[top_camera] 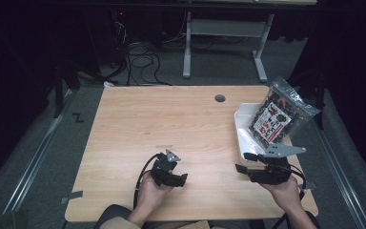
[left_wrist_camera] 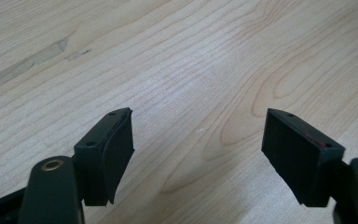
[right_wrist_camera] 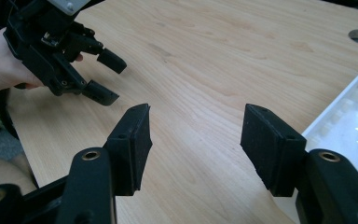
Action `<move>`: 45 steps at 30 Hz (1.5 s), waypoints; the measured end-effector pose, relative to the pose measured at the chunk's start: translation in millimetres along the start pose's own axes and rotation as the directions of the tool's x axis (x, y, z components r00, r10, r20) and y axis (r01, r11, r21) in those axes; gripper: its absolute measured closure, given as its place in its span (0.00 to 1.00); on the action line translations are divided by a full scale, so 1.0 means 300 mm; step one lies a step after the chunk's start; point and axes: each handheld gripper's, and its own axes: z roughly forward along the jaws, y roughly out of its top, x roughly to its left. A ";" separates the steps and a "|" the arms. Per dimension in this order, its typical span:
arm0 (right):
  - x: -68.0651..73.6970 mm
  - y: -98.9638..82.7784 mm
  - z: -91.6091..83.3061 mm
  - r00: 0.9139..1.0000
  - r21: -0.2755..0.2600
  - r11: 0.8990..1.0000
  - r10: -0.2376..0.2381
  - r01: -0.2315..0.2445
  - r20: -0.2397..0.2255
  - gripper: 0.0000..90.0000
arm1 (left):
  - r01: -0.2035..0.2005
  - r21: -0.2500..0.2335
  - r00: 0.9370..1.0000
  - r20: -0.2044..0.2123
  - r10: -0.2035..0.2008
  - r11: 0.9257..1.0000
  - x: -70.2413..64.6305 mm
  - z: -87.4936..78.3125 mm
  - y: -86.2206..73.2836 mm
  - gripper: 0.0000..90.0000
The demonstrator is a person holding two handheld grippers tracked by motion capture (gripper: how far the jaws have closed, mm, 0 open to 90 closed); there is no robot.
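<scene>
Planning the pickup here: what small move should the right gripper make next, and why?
Probably swing the right gripper toward the snack bag leaning in the white tray. Its jaws stand open with nothing between them, pointing across the table away from the bag.

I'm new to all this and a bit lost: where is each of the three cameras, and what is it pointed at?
High view: above the table, looking down; both hands, both grippers, snack bag, white tray.
Left gripper view: rides the left gripper; open jaws over bare wood.
Right gripper view: rides the right gripper; open jaws, tray edge, left gripper beyond.
Shared: the table.
</scene>
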 end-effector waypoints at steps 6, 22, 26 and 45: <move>0.010 -0.029 0.050 1.000 0.033 0.999 0.009 -0.009 -0.015 0.47 | -0.001 -0.004 1.000 0.000 0.001 1.000 0.000 -0.001 0.000 0.28; 0.025 -0.075 0.154 1.000 0.102 0.995 -0.013 0.014 -0.017 0.47 | 0.000 -0.005 1.000 0.005 0.000 1.000 -0.001 -0.003 0.001 0.28; 0.027 -0.085 0.176 1.000 0.120 0.993 -0.013 0.015 -0.018 0.47 | 0.000 -0.008 1.000 0.006 0.000 1.000 -0.001 -0.003 0.001 0.28; 0.025 -0.108 0.240 0.999 0.167 0.985 -0.036 0.034 0.006 0.47 | -0.003 -0.017 1.000 0.005 0.003 1.000 -0.003 -0.004 0.000 0.28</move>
